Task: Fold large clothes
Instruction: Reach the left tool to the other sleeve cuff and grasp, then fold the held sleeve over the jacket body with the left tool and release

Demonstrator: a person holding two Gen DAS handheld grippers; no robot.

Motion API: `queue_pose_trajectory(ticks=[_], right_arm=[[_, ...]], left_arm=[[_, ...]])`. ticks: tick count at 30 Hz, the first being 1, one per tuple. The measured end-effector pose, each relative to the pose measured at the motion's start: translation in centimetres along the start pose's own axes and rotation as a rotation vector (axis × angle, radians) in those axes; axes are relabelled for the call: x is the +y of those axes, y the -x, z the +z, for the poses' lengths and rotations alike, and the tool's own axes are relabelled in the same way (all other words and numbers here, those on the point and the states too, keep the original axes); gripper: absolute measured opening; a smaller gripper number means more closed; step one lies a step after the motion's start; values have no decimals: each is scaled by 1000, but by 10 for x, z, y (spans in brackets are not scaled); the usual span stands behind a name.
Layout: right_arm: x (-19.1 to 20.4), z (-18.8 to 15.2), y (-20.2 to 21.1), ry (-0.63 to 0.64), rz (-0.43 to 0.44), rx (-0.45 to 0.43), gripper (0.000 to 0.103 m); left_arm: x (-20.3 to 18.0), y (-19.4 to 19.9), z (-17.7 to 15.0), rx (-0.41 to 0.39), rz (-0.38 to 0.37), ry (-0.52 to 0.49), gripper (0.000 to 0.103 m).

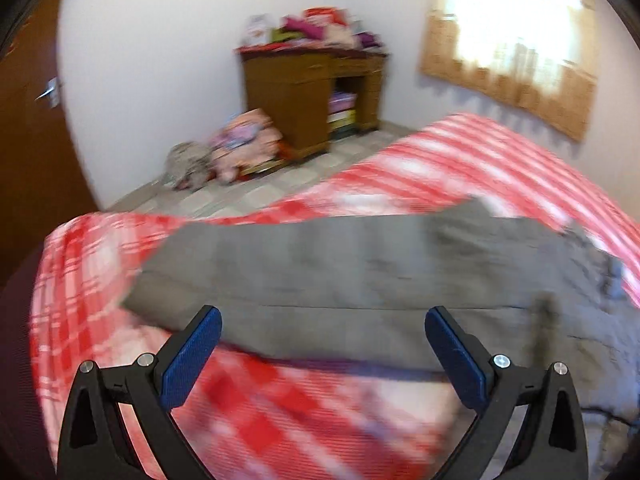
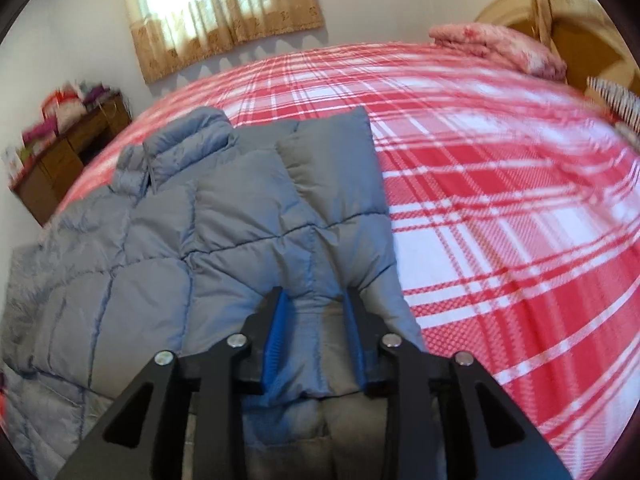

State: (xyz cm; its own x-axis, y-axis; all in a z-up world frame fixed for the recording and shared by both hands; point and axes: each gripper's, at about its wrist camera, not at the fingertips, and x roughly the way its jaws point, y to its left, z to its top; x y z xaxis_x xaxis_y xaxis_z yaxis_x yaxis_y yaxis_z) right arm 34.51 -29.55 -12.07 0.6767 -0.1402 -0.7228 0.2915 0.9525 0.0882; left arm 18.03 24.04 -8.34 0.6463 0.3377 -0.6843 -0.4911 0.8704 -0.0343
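Right gripper (image 2: 316, 312) is pinching a puffy bit of the grey jacket (image 2: 168, 248) between its blue pads (image 2: 274, 340) — the cloth bunches up right there. Left gripper (image 1: 320, 344) is spread wide and holds nothing; its view is blurry, and the jacket lies just past its tips, not touching them as far as I can tell.

The jacket lies flat on the bed (image 2: 500, 200), on a red and white checked cover. One side looks already turned in over the middle, with the collar at the far end. So the fold looks about half done. The right gripper has its piece and seems ready to carry it over. Next, the left gripper likely needs to come down onto its own edge of the jacket and close on it, so both sides lift together and the thick cloth does not slip.

Farther off there is a brown cabinet (image 1: 308, 96) with clothes piled on top, and a curtain (image 2: 224, 12) at the bright window.
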Motion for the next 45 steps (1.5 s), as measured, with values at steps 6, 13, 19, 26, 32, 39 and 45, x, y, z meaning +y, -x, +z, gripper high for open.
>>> queue_pose_trajectory(ticks=[6, 13, 19, 26, 32, 39, 45], right_arm=[[31, -13, 63, 69, 108, -129, 42], [69, -47, 45, 215, 139, -67, 58], [65, -58, 24, 232, 106, -15, 58], [63, -59, 23, 208, 130, -6, 58], [63, -63, 25, 188, 152, -7, 58], [59, -63, 25, 157, 182, -9, 58], [51, -64, 25, 117, 221, -13, 58]], left_arm=[[87, -17, 5, -27, 188, 144, 102], [105, -59, 10, 64, 141, 301, 102], [96, -76, 6, 87, 159, 321, 71], [86, -76, 12, 71, 70, 285, 19], [40, -29, 40, -75, 11, 185, 19], [-95, 64, 54, -284, -260, -85, 19], [-222, 124, 7, -360, -506, -327, 19]])
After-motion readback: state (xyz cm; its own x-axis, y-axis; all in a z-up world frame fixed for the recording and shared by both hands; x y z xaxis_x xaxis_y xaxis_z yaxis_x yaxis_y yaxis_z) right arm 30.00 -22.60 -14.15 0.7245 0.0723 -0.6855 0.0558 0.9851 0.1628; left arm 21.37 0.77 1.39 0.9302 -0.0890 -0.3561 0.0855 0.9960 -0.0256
